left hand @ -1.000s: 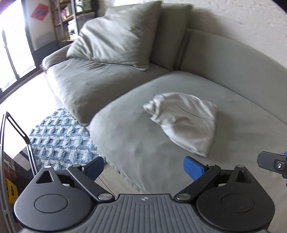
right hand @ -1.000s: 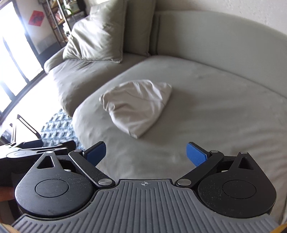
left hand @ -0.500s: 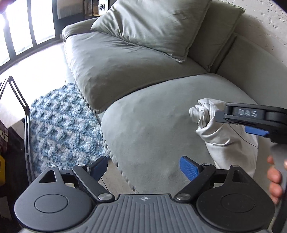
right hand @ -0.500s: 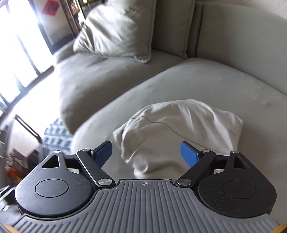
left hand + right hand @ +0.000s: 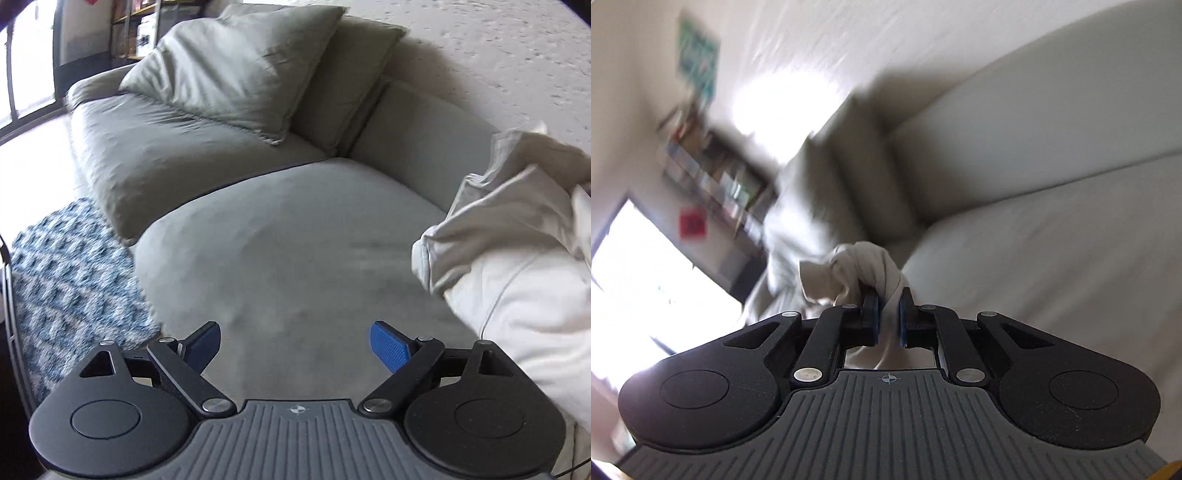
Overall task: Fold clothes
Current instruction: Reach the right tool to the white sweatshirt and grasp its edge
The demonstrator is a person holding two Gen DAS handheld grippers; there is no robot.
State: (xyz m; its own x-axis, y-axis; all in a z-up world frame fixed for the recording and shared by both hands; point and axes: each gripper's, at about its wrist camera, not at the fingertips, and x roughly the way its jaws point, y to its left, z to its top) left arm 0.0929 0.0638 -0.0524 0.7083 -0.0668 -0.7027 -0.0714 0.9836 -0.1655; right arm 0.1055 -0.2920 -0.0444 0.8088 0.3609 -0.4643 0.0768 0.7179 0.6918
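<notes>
A cream-white garment (image 5: pixel 517 240) hangs bunched at the right of the left wrist view, lifted above the grey sofa seat (image 5: pixel 295 236). My right gripper (image 5: pixel 888 314) is shut on a twisted bunch of that garment (image 5: pixel 864 269) and is tilted upward toward the sofa back. My left gripper (image 5: pixel 295 343) is open and empty, low over the front of the seat, to the left of the hanging cloth. The right wrist view is motion-blurred.
Two large grey cushions (image 5: pixel 236 74) lean at the sofa's back corner. A second seat section (image 5: pixel 166 147) lies to the left. A blue patterned rug (image 5: pixel 70 288) covers the floor at the left. A bookshelf (image 5: pixel 713 177) and a bright window (image 5: pixel 646 277) stand beyond.
My right gripper has shut on the garment and lifted it off the seat, swinging upward. My left gripper has stayed open and shifted slightly right over the seat.
</notes>
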